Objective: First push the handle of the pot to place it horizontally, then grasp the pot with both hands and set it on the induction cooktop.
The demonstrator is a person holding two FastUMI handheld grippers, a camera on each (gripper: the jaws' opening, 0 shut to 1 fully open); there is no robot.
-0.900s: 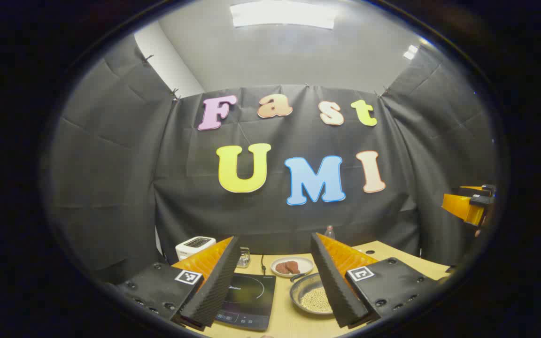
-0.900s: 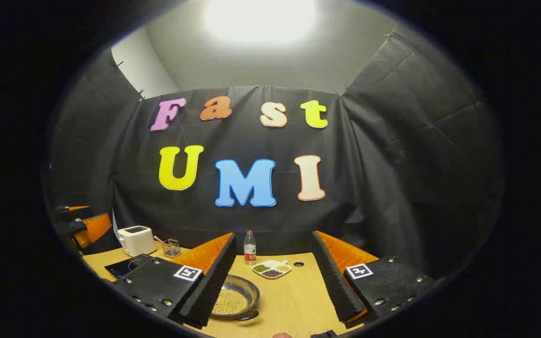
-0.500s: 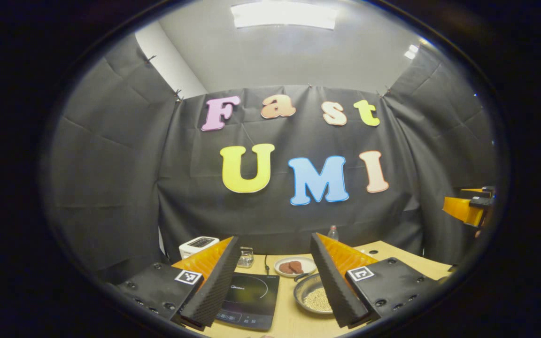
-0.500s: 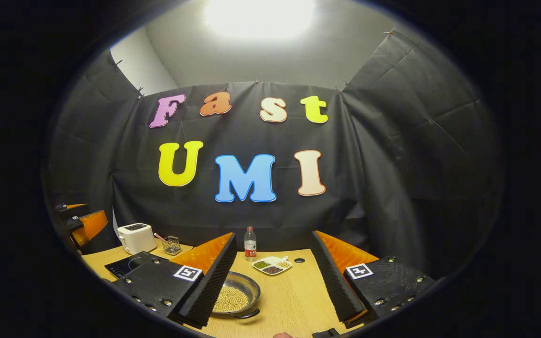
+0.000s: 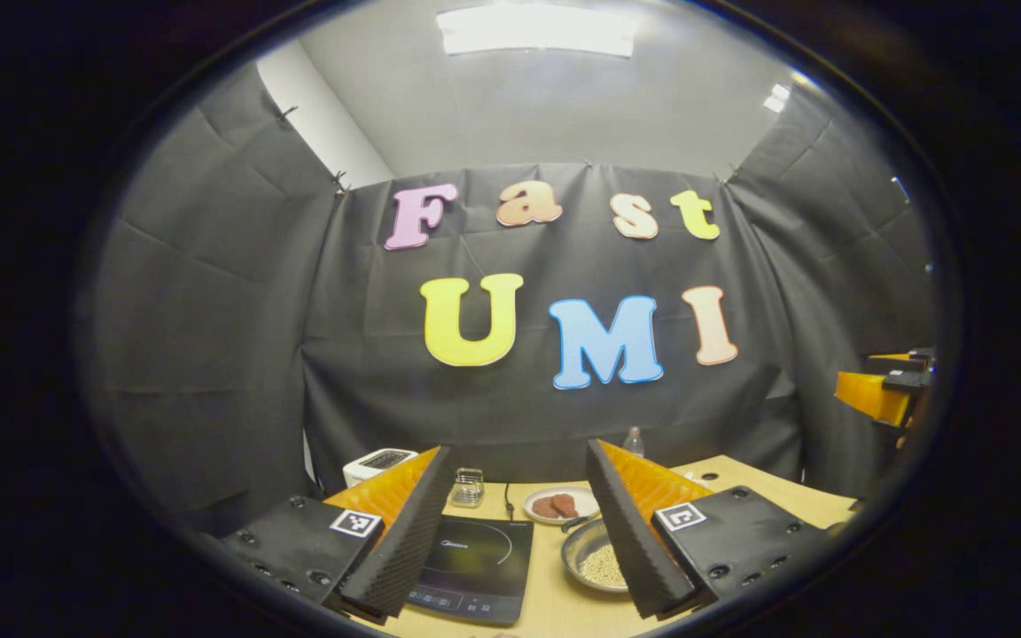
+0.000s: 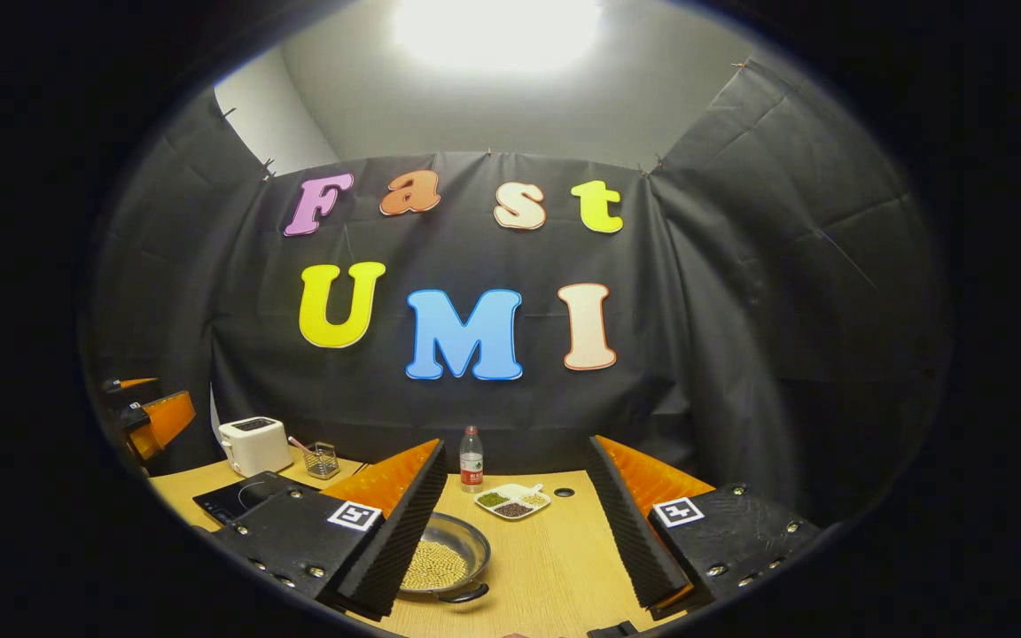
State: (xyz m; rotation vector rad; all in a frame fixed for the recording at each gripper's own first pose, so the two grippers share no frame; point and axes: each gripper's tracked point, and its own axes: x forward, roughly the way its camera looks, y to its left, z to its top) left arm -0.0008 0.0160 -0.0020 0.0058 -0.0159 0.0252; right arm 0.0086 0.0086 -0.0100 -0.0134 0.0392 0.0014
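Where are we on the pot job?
Done: nothing visible. The pot of beans sits on the table beside the induction cooktop, not on it. In hand: both claws, left and right, open and empty above the table. Left: push the handle, two-handed lift, set down.

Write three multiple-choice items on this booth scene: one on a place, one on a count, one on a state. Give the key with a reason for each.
1. Where does the pot stand?
A. on the induction cooktop
B. on the bare table, beside the cooktop
C. on the toaster

2. How many sections of the divided dish hold filling?
A. one
B. five
C. three

3. How do the right tongs stand?
A. open, holding nothing
B. shut on the pot's handle
C. shut on the bottle

Key: 1 B, as the left gripper view shows the pot on the table right of the induction cooktop. 2 C, green, dark and pale fillings show. 3 A, since the fingers are spread wide with only table between them.
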